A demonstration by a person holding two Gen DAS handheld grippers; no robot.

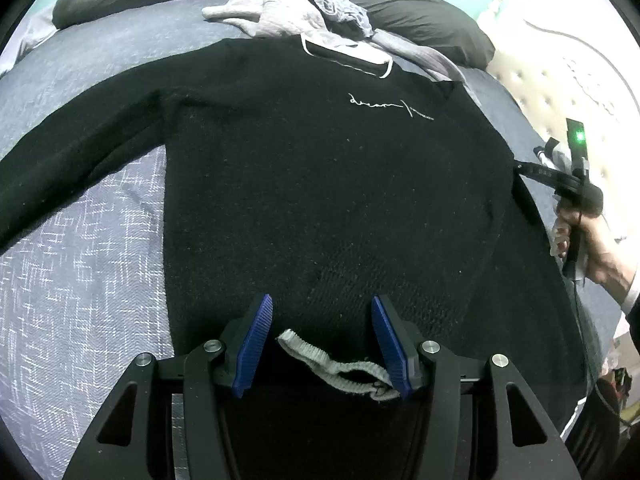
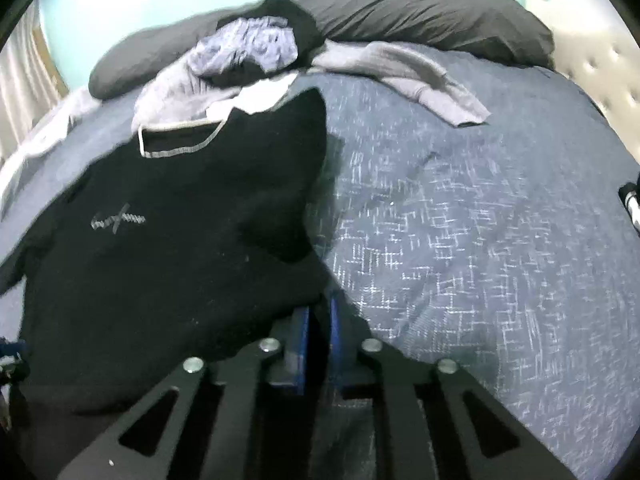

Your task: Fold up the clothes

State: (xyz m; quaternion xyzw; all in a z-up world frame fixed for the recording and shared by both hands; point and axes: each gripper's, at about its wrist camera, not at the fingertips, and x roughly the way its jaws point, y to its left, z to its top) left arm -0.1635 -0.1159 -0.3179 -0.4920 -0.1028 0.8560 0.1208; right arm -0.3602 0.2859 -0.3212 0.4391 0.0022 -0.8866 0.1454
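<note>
A black sweater (image 1: 320, 168) with white script on the chest lies flat on the bed, its neck at the far side; it also shows in the right wrist view (image 2: 160, 240). My left gripper (image 1: 322, 312) is open over the sweater's bottom hem, with a grey-white cuff (image 1: 332, 364) lying between its blue pads. My right gripper (image 2: 319, 312) is shut on the sweater's right edge, lifting the cloth a little. In the left wrist view the right gripper (image 1: 520, 168) shows at the sweater's right side, held by a hand.
A pile of grey and patterned clothes (image 1: 304, 12) lies beyond the sweater's neck. Dark pillows (image 2: 420, 16) run along the far side. The blue-grey bedspread (image 2: 480, 220) stretches to the right. A padded headboard (image 1: 560, 80) stands at the right.
</note>
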